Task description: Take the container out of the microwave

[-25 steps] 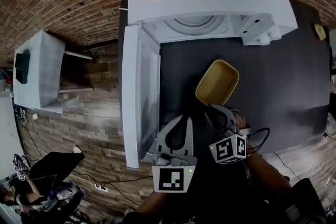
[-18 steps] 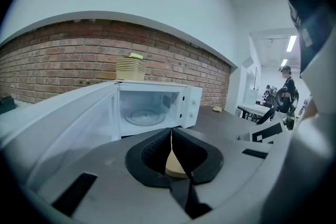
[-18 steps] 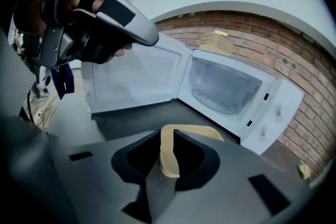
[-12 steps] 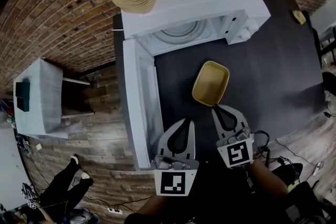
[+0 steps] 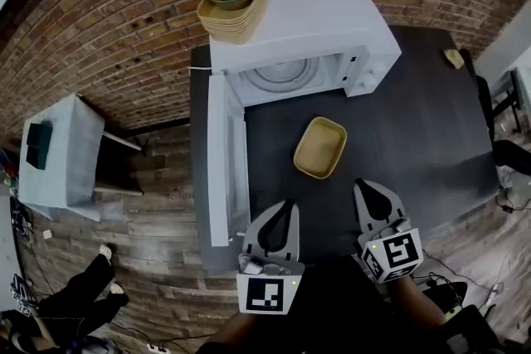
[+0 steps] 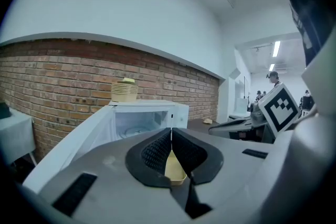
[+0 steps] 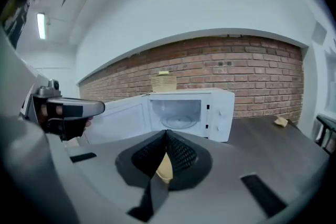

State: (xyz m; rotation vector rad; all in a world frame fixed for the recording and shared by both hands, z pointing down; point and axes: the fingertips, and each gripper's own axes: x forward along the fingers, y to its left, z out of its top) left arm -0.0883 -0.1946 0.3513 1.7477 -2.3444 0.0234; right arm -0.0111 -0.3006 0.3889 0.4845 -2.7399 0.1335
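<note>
The tan container [image 5: 319,147] lies on the dark table [image 5: 415,128] in front of the white microwave [image 5: 299,16]. The microwave's door [image 5: 226,157] hangs open to the left, and only the glass turntable shows in its cavity. My left gripper [image 5: 288,205] is shut with nothing in it, near the door's free end. My right gripper [image 5: 362,183] is short of the container and apart from it; its jaws have just been closing and hold nothing. In the left gripper view [image 6: 171,134] and the right gripper view [image 7: 166,134] the jaws meet, with the container [image 7: 165,168] beyond them.
A stack of tan bowls [image 5: 235,4] with a yellow sponge stands on the microwave's top. A small tan object [image 5: 453,58] lies at the table's far right. A white side table [image 5: 58,145] stands left, by the brick wall. A person [image 5: 75,303] is on the floor, lower left.
The right gripper has left the container's near rim, drawn back and closed. Both grippers have risen and pulled away from the microwave. The container stays on the table.
</note>
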